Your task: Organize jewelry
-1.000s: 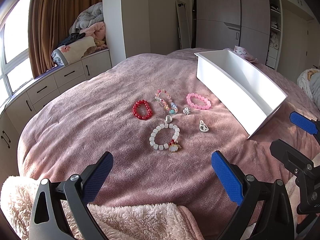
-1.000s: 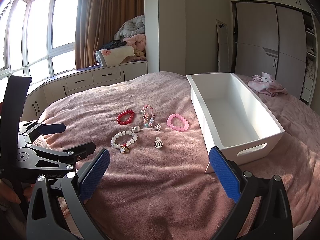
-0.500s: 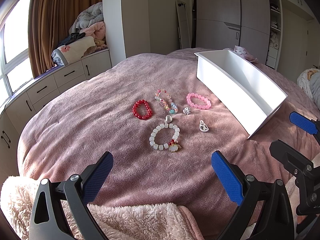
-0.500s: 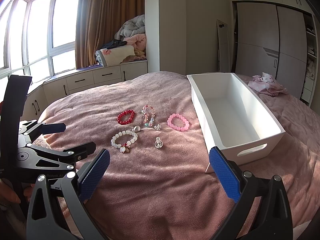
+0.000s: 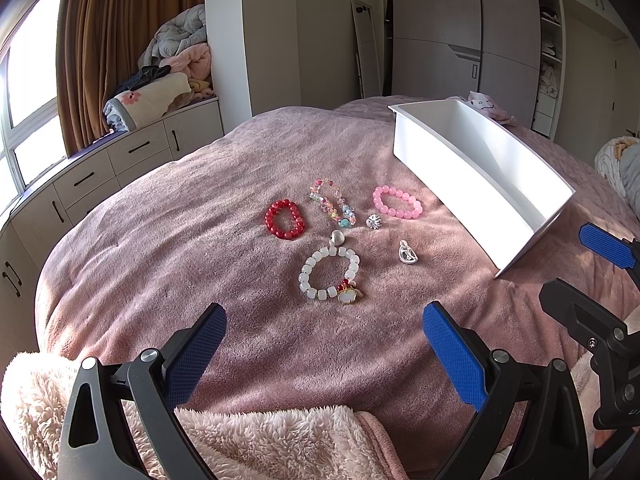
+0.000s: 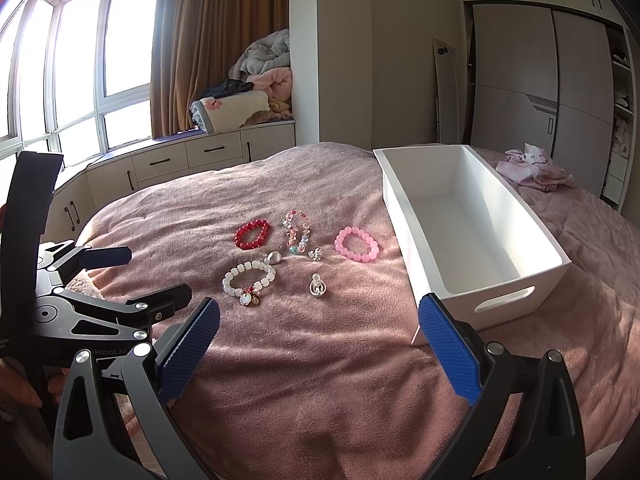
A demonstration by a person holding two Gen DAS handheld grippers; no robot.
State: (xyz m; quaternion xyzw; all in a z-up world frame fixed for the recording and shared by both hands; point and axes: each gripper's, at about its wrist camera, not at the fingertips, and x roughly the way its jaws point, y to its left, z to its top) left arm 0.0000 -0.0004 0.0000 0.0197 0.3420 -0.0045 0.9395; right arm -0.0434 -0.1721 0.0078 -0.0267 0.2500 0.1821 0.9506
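Jewelry lies on a pink bedspread: a red bead bracelet point(image 5: 284, 219) point(image 6: 252, 233), a multicolour bracelet point(image 5: 332, 202) point(image 6: 298, 230), a pink bracelet point(image 5: 397, 202) point(image 6: 357, 243), a white bracelet with a charm point(image 5: 329, 273) point(image 6: 249, 278), a silver heart point(image 5: 338, 237) point(image 6: 274, 257), a small silver charm point(image 5: 375, 221) point(image 6: 316, 254) and a silver pendant point(image 5: 407, 252) point(image 6: 317, 286). An empty white bin point(image 5: 480, 176) point(image 6: 472, 236) stands to their right. My left gripper point(image 5: 324, 352) and right gripper point(image 6: 318, 340) are both open, empty and short of the jewelry.
A fluffy cream blanket point(image 5: 248, 440) lies under the left gripper at the near edge. Low cabinets point(image 6: 188, 160) with piled bedding stand by the window on the left. A wardrobe point(image 6: 540, 92) stands behind. A pink garment point(image 6: 534, 166) lies past the bin.
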